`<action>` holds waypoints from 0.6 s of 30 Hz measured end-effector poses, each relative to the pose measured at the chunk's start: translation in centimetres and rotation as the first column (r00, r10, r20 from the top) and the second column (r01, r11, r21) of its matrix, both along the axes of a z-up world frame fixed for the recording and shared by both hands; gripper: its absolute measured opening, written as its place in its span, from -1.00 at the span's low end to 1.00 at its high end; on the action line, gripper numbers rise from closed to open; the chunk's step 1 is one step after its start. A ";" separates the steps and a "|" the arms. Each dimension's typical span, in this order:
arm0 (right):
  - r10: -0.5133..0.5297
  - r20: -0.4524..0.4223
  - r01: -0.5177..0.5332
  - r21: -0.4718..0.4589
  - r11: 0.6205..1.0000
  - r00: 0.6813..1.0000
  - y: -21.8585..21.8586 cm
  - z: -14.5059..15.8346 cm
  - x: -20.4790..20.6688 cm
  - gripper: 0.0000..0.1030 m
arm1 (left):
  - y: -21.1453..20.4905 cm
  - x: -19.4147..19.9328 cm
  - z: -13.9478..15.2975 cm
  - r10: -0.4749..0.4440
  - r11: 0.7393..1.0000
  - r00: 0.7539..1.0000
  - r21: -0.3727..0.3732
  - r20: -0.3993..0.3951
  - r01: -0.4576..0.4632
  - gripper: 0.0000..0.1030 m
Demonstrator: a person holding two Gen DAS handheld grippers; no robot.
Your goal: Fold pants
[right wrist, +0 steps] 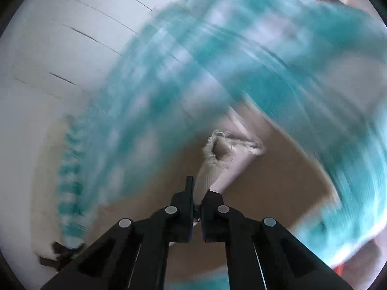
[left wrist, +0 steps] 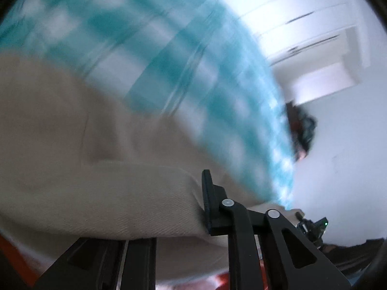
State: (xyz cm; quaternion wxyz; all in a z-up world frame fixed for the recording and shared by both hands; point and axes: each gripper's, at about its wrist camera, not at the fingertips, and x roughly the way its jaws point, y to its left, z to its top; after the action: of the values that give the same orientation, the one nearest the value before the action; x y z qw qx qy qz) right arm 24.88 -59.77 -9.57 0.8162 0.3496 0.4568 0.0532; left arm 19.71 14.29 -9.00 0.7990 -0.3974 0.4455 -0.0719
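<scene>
Pants (right wrist: 217, 166) hang pinched at a frayed hem, mid-frame, in our right gripper (right wrist: 197, 193), fingers narrowed on cloth, while beige fabric fills the left view's lower left, held against our left gripper (left wrist: 193, 207), whose second finger we cannot see.

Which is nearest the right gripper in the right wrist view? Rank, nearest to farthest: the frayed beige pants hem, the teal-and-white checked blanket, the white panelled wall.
1. The frayed beige pants hem, pinched in the right gripper and rising just ahead of it.
2. The teal-and-white checked blanket, blurred, arching beyond and above the hem.
3. The white panelled wall, behind the blanket at upper left.
</scene>
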 end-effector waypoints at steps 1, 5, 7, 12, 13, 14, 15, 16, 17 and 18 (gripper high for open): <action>0.019 0.056 -0.018 -0.016 1.000 0.998 0.6 2.4 1.2 -0.92 | 0.2 0.2 1.7 0.004 1.000 0.999 0.006 0.051 -0.004 -0.78; 0.167 0.334 -0.150 -0.075 0.986 0.928 3.3 13.4 1.9 -0.92 | 0.4 -2.2 6.7 -0.018 0.993 0.977 0.120 0.212 -0.008 -0.76; 0.204 0.353 -0.170 -0.123 0.978 0.913 3.3 14.8 0.8 -0.92 | -0.3 -3.7 4.7 -0.040 0.991 0.986 0.134 0.161 0.018 -0.76; 0.082 0.091 -0.072 -0.113 0.991 0.992 -0.6 5.1 -2.1 -0.91 | -4.2 -5.2 -5.7 -0.153 0.976 0.980 0.137 -0.131 0.170 -0.73; 0.041 0.013 -0.039 -0.101 0.994 0.999 -1.5 2.0 -2.6 -0.91 | -4.6 -5.5 -6.8 -0.163 0.971 0.972 0.149 -0.169 0.189 -0.73; 0.014 -0.038 -0.018 -0.100 0.995 0.999 -2.1 -0.2 -2.7 -0.91 | -4.9 -5.5 -7.7 -0.166 0.967 0.965 0.158 -0.205 0.200 -0.72; -0.004 -0.078 -0.004 -0.104 0.995 0.997 -2.3 -1.9 -3.0 -0.91 | -4.8 -5.7 -8.2 -0.163 0.969 0.962 0.150 -0.218 0.198 -0.72; -0.013 -0.100 0.002 -0.110 0.994 0.995 -2.3 -3.1 -3.3 -0.91 | -4.6 -5.8 -8.2 -0.159 0.971 0.962 0.140 -0.223 0.193 -0.72; -0.024 -0.105 0.011 -0.119 0.993 0.994 -2.3 -4.0 -3.6 -0.91 | -4.4 -5.8 -7.9 -0.158 0.972 0.963 0.139 -0.220 0.192 -0.72; -0.028 -0.098 0.016 -0.118 0.993 0.995 -2.3 -4.1 -3.8 -0.91 | -4.3 -5.7 -7.5 -0.159 0.971 0.964 0.143 -0.214 0.192 -0.72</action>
State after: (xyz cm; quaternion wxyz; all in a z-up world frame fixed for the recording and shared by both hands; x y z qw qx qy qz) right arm 21.10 -62.06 -13.65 0.8122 0.3083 0.4952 -0.0003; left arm 14.05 9.96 -16.49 0.7701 -0.2951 0.5617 -0.0657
